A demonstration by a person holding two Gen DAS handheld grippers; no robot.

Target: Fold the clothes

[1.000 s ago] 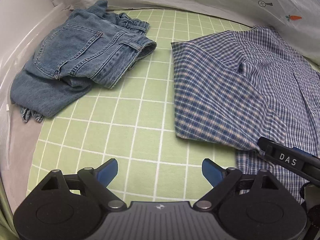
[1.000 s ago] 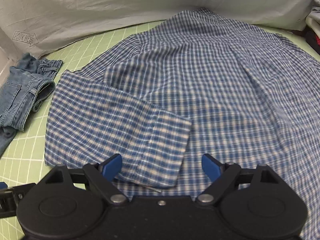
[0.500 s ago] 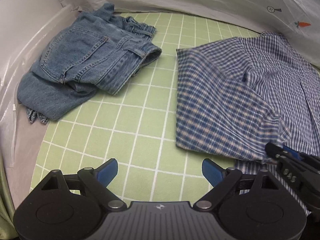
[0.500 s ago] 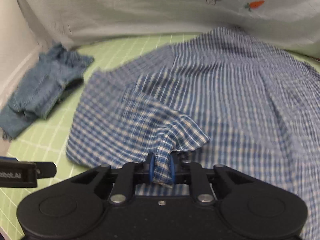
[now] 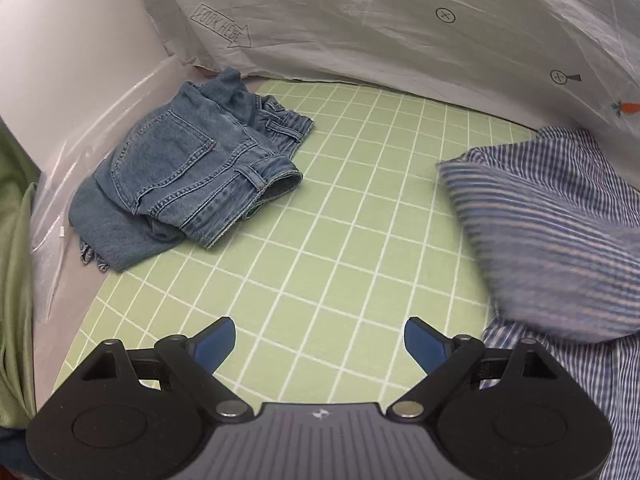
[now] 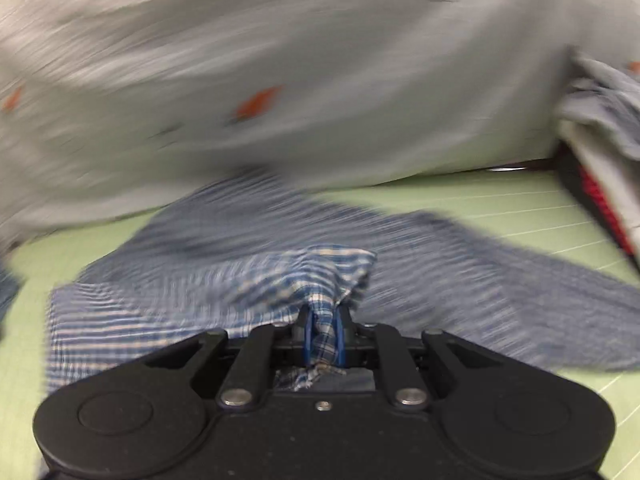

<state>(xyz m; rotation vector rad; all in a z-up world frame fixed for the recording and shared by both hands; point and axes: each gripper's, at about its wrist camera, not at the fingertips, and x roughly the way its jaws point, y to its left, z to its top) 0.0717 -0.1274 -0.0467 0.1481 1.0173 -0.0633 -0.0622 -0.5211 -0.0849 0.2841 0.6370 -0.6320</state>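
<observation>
Right claw (image 6: 322, 338), spread wide over the plaid shirt (image 6: 280, 280) 1.0 s ago, now clamps a bunched fold of it. Shirt's near edge (image 5: 552, 240) has lifted off the green tabletop (image 5: 340, 240). Right view has gone motion-blurred.

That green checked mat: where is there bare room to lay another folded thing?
The widest bare stretch of the green mat lies between the folded jeans and the plaid shirt, ahead of the open left tongs. The far right is crowded: the shirt spreads there, pinched by the right tongs.
</observation>
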